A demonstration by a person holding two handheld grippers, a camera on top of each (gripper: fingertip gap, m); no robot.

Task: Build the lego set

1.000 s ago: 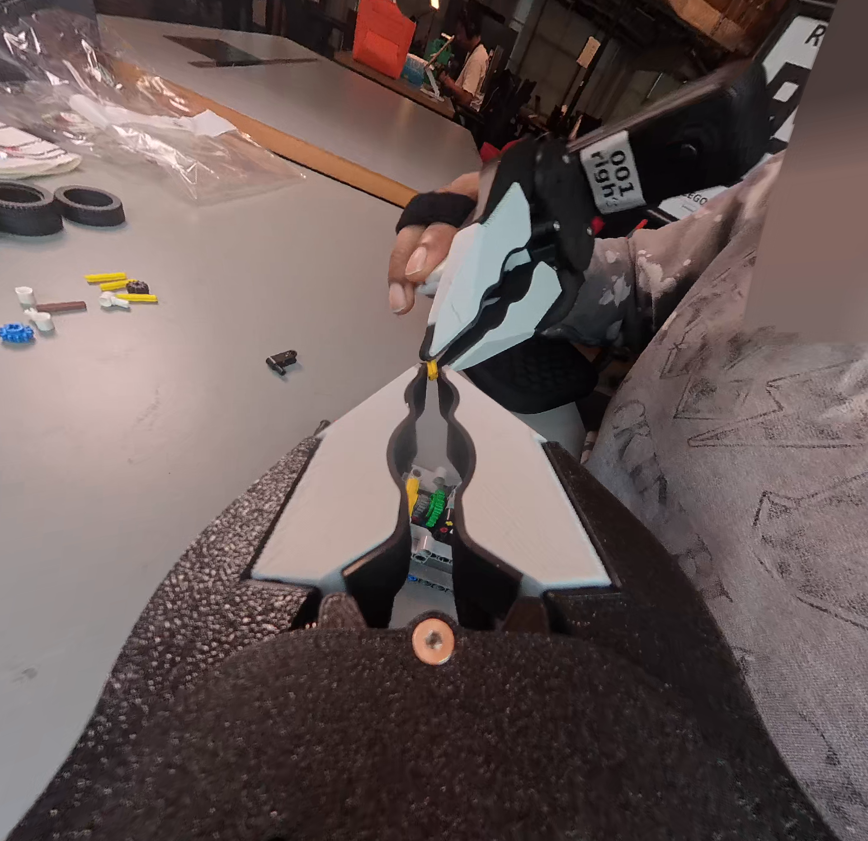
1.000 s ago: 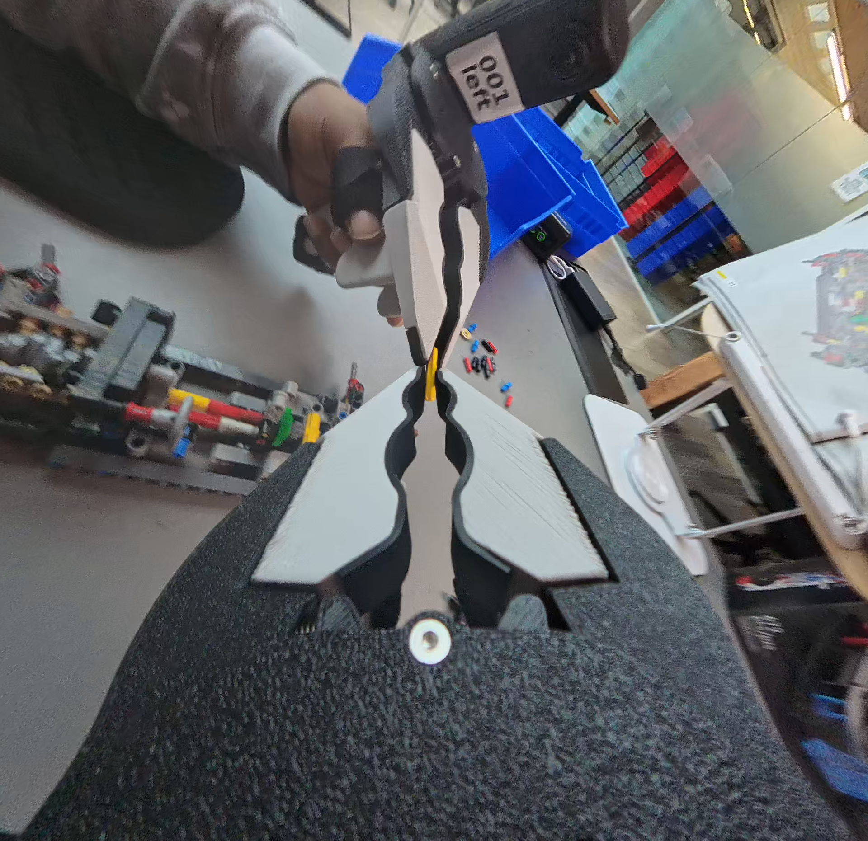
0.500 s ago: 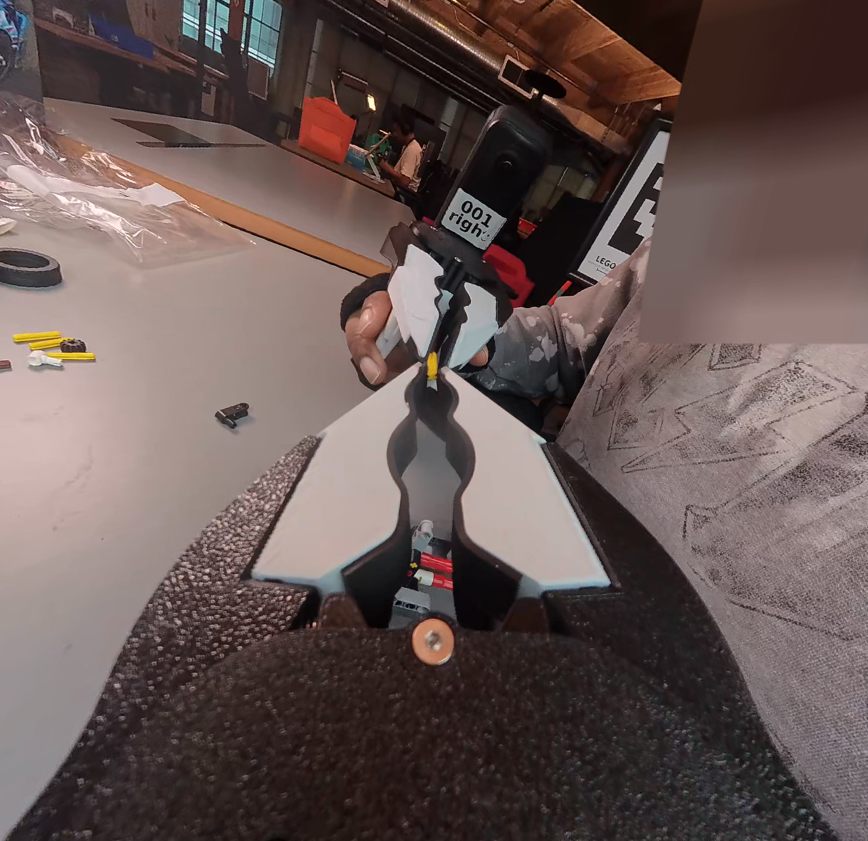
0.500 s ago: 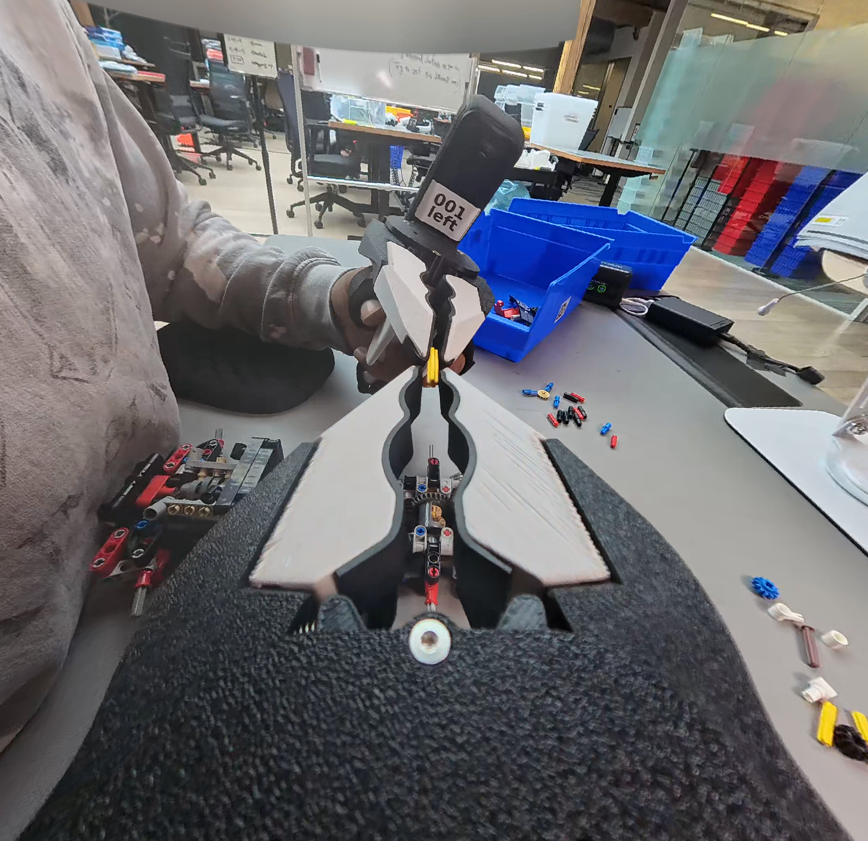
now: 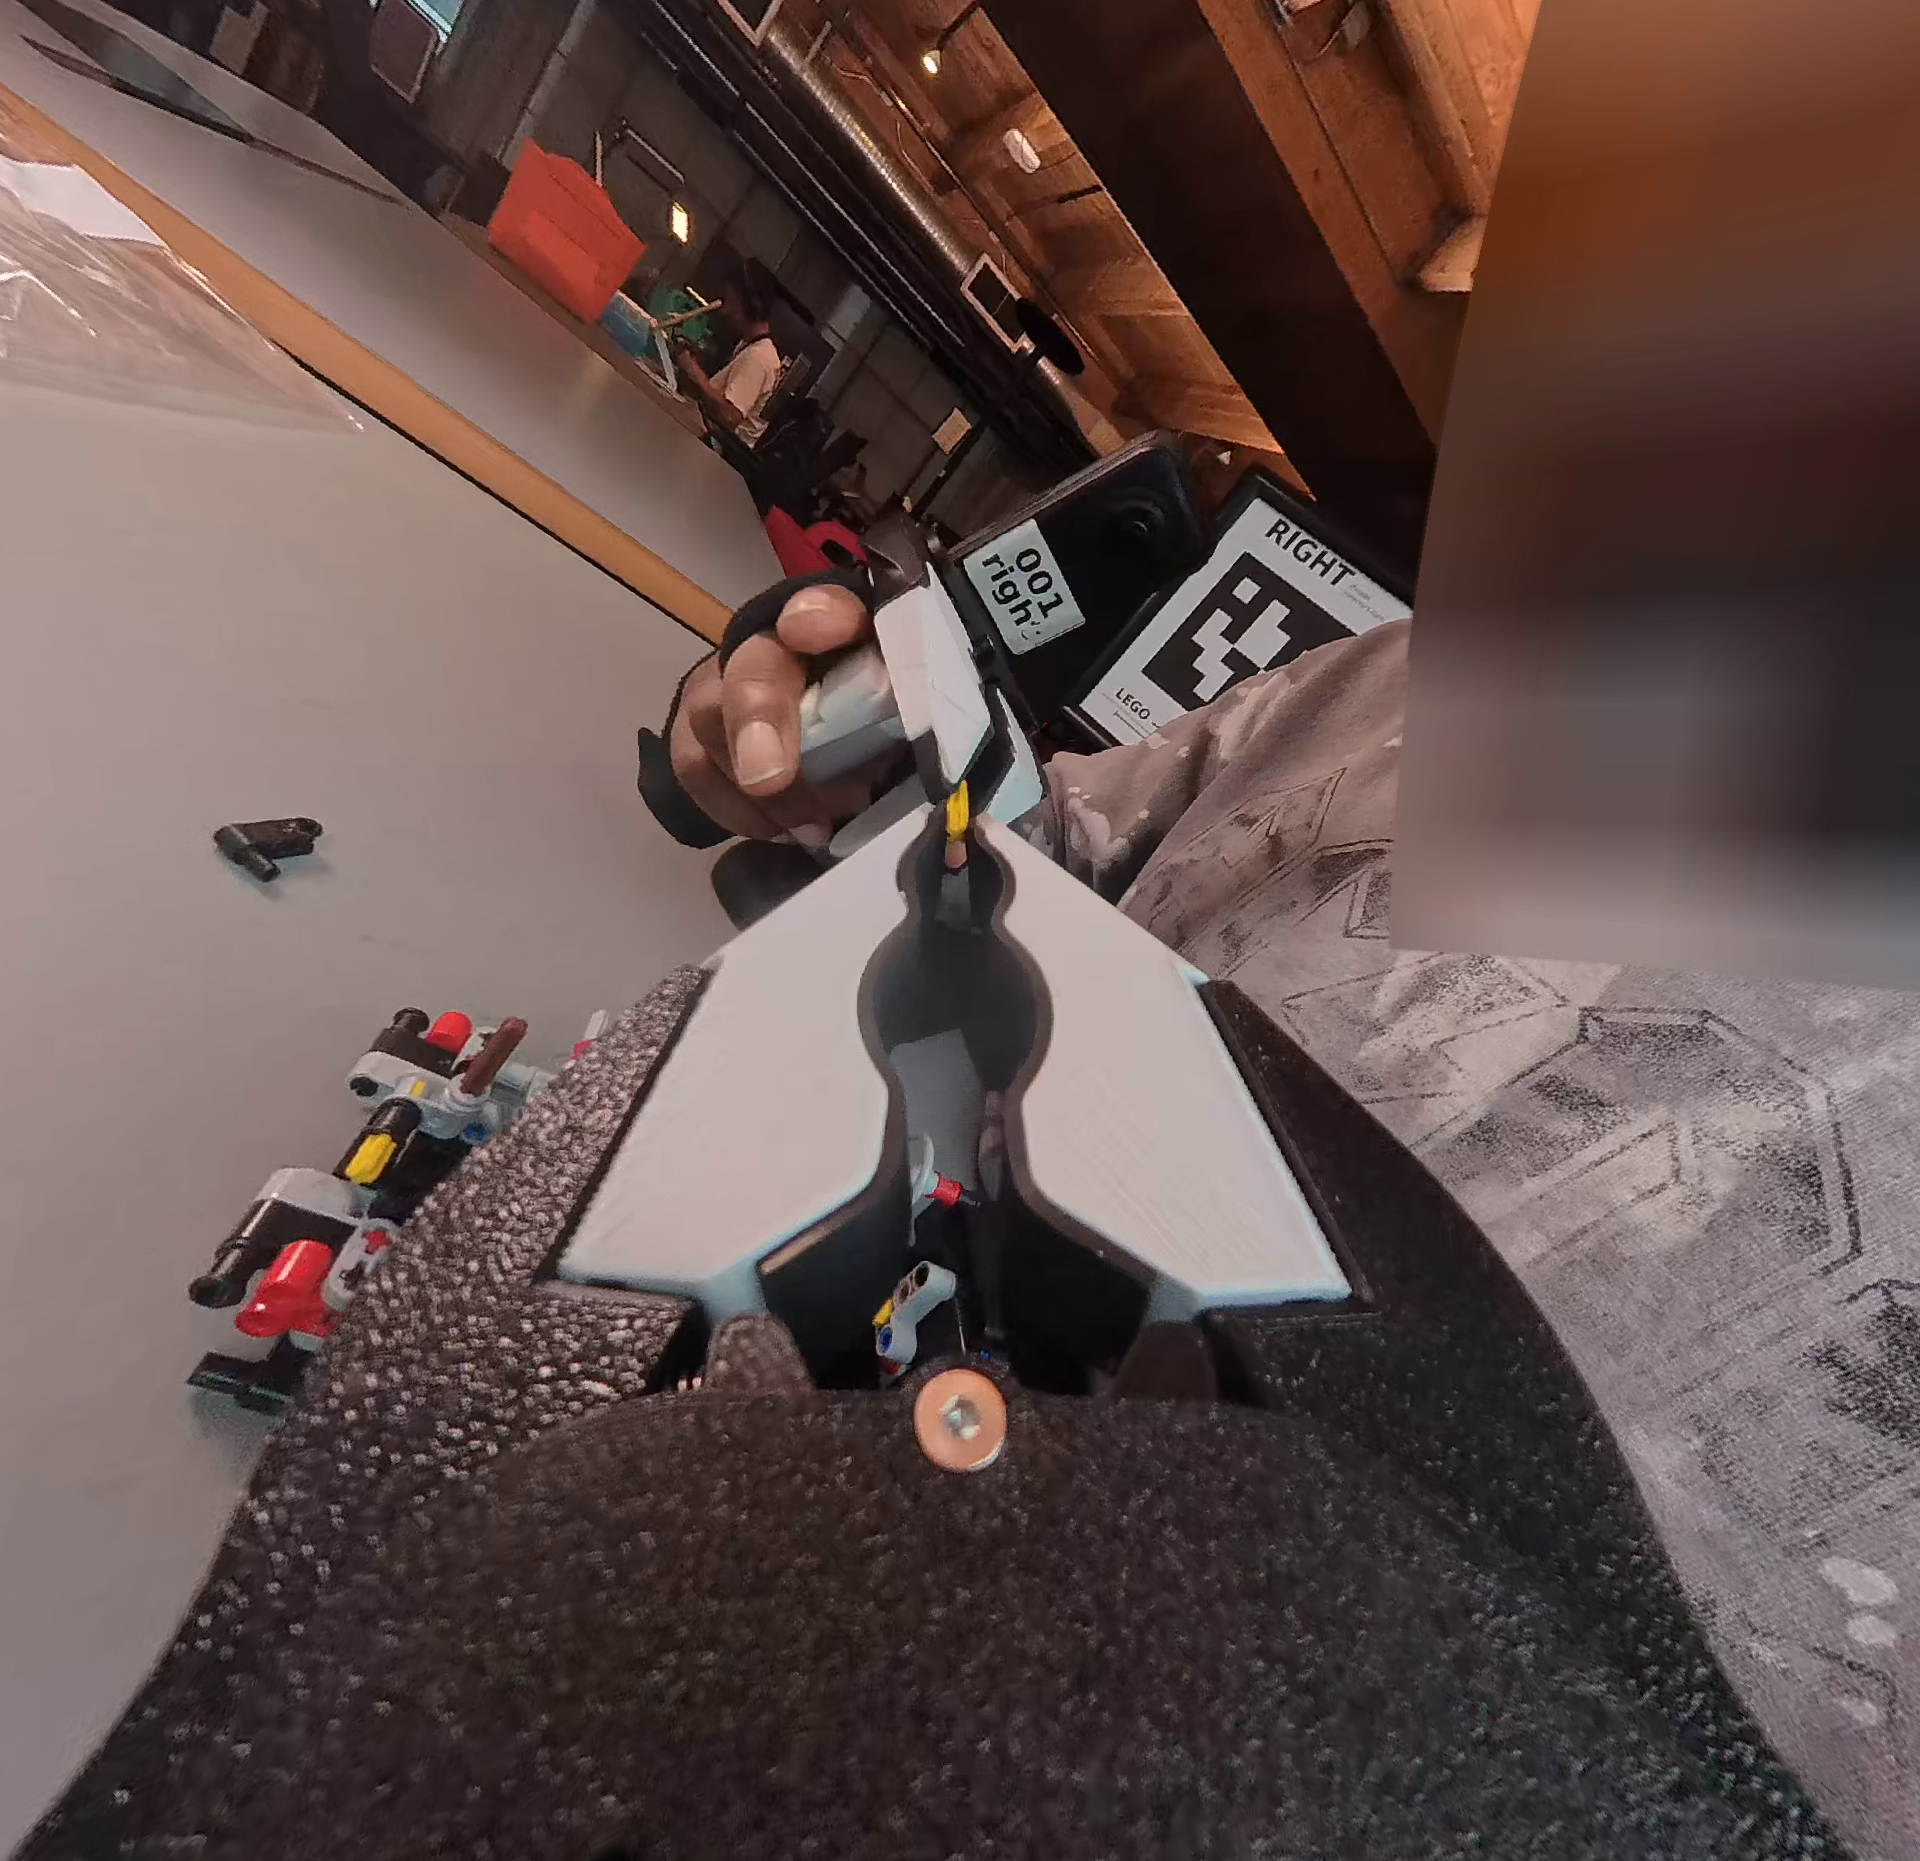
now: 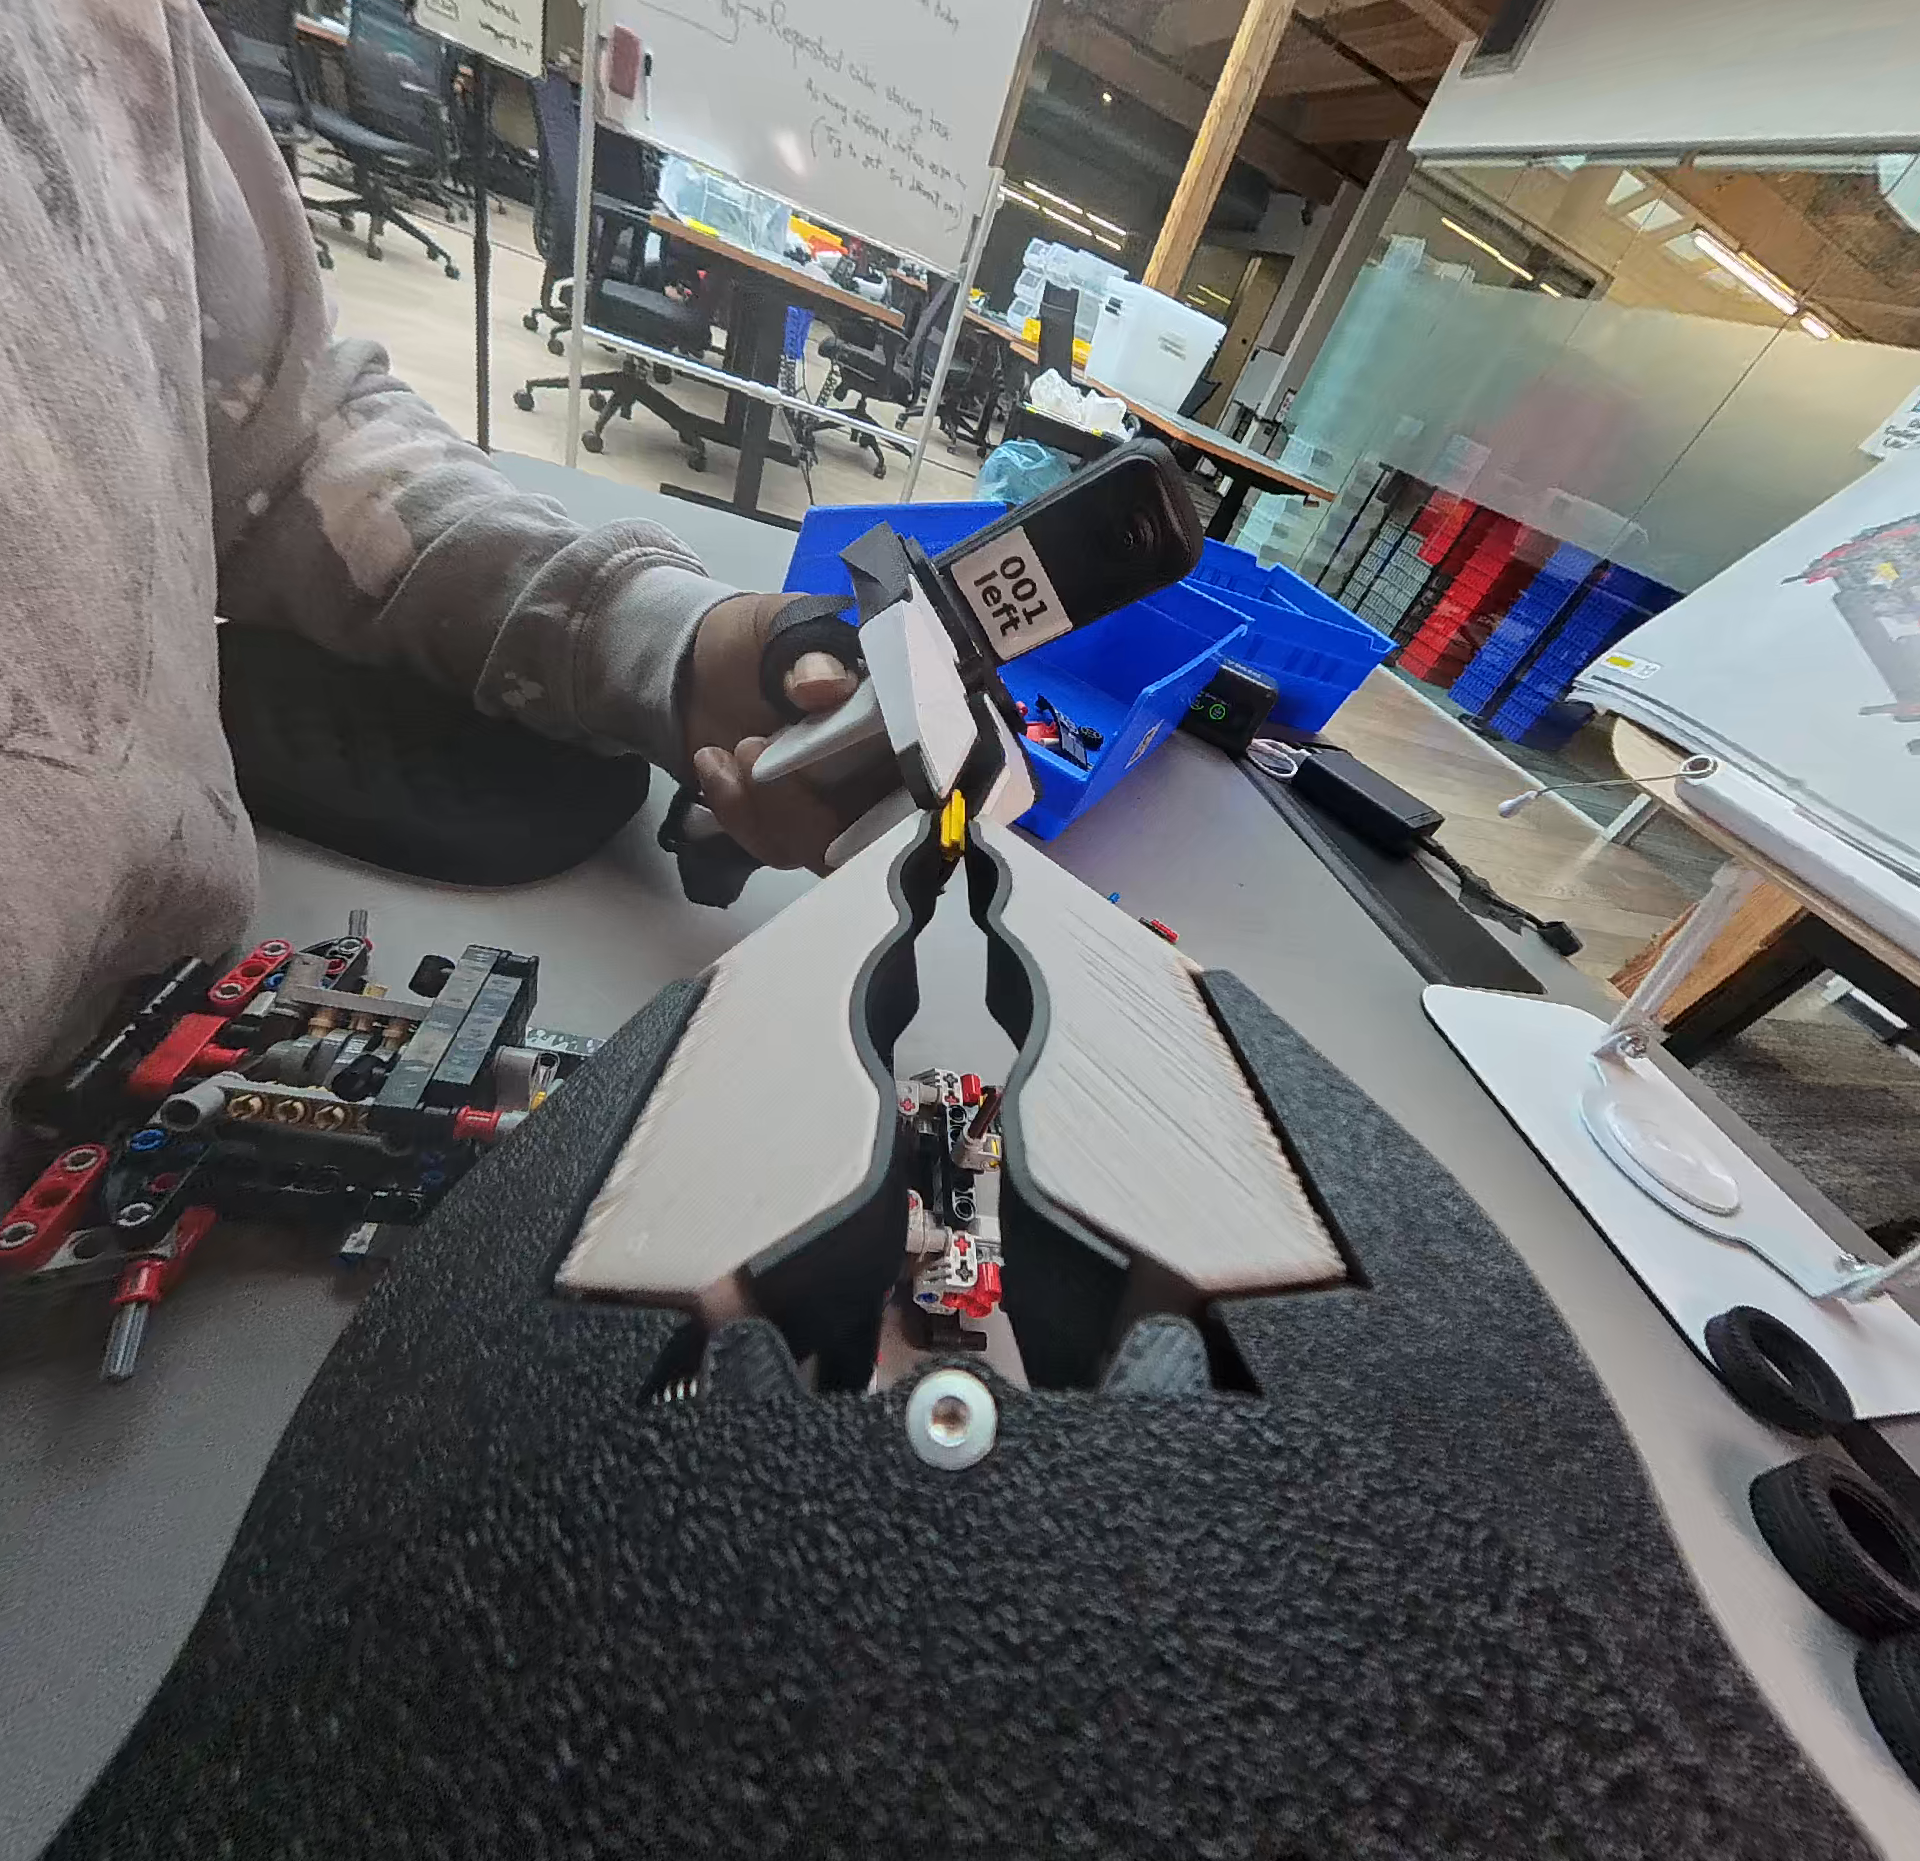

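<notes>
My left gripper [image 5: 954, 843] and my right gripper [image 6: 950, 843] meet tip to tip above the grey table. A small yellow Lego pin [image 5: 957, 805] is pinched between them, and both look shut on it; it also shows in the right wrist view [image 6: 951, 819]. The right gripper [image 5: 940, 684] faces me in the left wrist view, and the left gripper [image 6: 925, 705] faces me in the right wrist view. The partly built Lego model [image 6: 301, 1073], black, grey and red, lies on the table below; it also shows in the left wrist view [image 5: 353, 1188].
Blue bins [image 6: 1132, 658] stand behind the left gripper. An instruction booklet on a white stand [image 6: 1766, 689] and black tyres [image 6: 1829, 1531] are at the right. A small black piece [image 5: 268, 837] lies on the table [image 5: 260, 616]. The person's grey sleeve and body are close. Less than 4 cm separates the two grippers' tips. Left tips and right tips are each some 15 cm from the partly built Lego model [image 6: 301, 1073].
Both grippers stay tip to tip on the yellow pin while turning and tilting together. The views have rolled, and the Lego model now shows at lower left.
</notes>
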